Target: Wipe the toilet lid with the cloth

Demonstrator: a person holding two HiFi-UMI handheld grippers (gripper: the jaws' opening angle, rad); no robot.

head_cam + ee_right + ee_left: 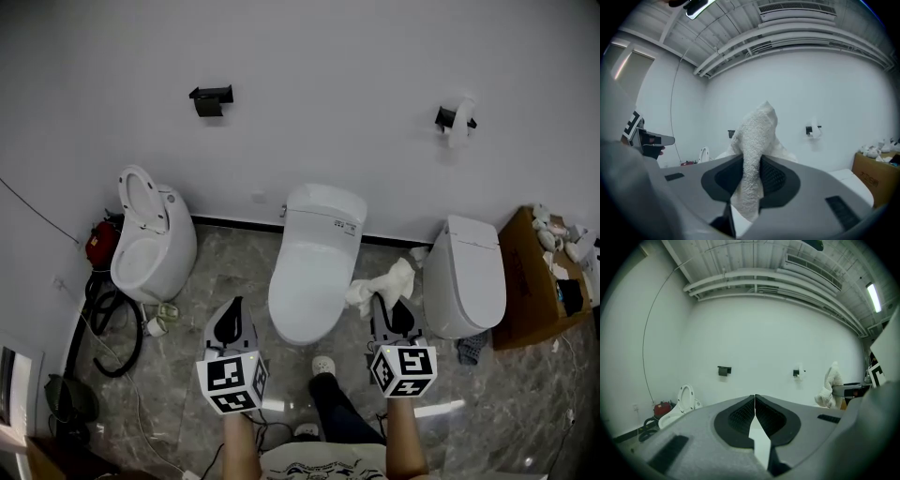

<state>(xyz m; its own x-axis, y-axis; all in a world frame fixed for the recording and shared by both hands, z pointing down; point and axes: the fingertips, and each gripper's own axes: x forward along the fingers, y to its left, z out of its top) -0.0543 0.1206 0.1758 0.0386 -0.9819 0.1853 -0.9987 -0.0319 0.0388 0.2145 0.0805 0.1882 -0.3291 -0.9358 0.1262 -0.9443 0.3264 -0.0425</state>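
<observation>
where the right tongs (751, 161) pinch it, the nubby cloth (757, 127) bunches.

Brightness: your head view is evenly lit but greyish, and the white wall (328, 84) looks dull.
Source: a tube light (873, 297) glows at 2 o'clock in your left gripper view; a ceiling lamp (698, 7) sits at 11 o'clock in the right gripper view.
Glare: a pale streak on the marble floor (441, 409), at 5 o'clock.
Shadows: soft and faint.
Distortion: both gripper views are fisheye, with black corners.
Focus: the cloth (754, 140) weave is crisp.
</observation>
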